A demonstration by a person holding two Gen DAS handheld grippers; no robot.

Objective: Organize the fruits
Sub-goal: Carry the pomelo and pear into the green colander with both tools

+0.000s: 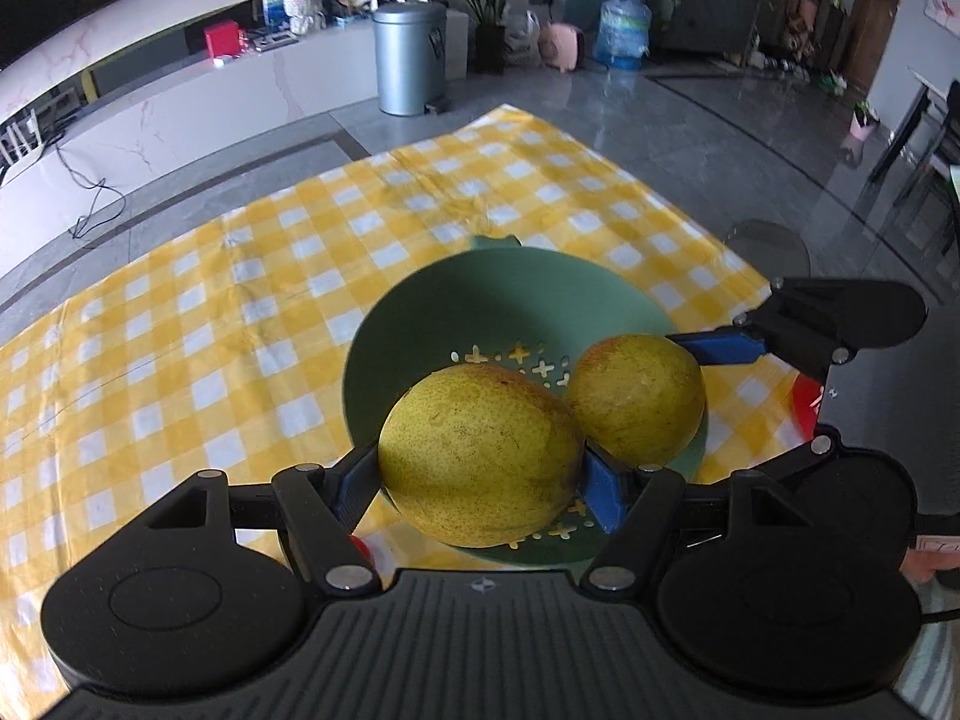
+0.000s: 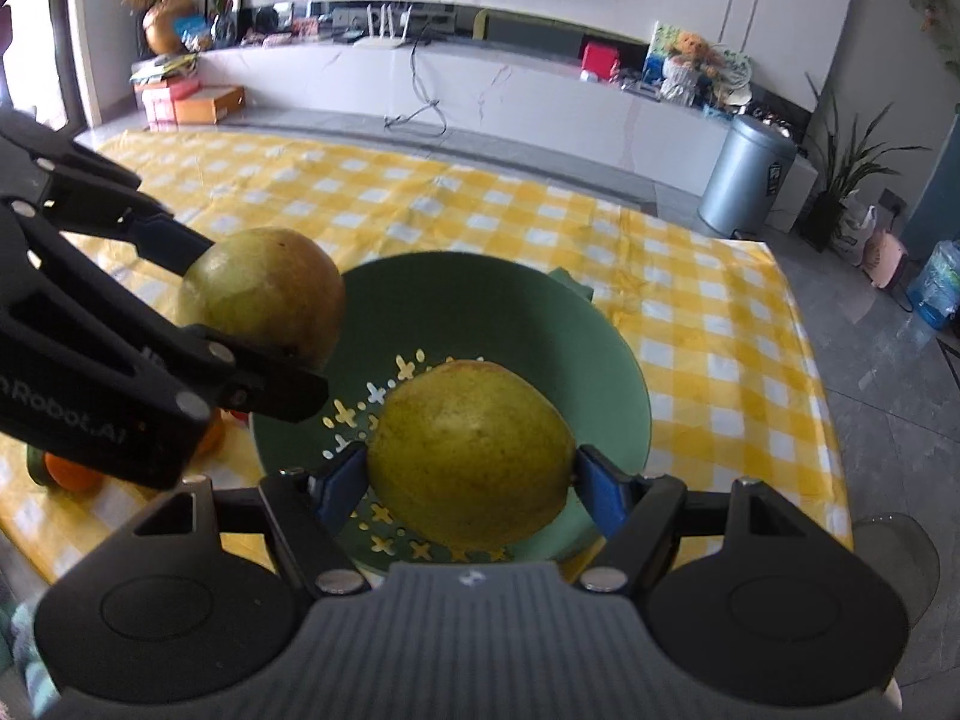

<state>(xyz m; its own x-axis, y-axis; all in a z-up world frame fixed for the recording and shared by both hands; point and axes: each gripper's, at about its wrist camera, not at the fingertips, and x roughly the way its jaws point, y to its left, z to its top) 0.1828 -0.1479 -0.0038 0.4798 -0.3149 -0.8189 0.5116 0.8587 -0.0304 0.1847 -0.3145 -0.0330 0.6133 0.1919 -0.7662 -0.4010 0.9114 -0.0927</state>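
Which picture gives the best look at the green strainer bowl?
The right wrist view: the green bowl shows most of its inside, holes and far rim. In the left wrist view the bowl is largely hidden behind two pears.

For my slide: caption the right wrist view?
Both tools hold yellow-green pears over the green colander on a checked cloth.

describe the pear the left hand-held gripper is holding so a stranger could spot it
Find the yellow checked cloth, then the green perforated bowl on it. Two yellow-green pears hang over the bowl; the left pear sits between the blue pads of the left hand-held gripper, while the right pear is in the right hand-held gripper.
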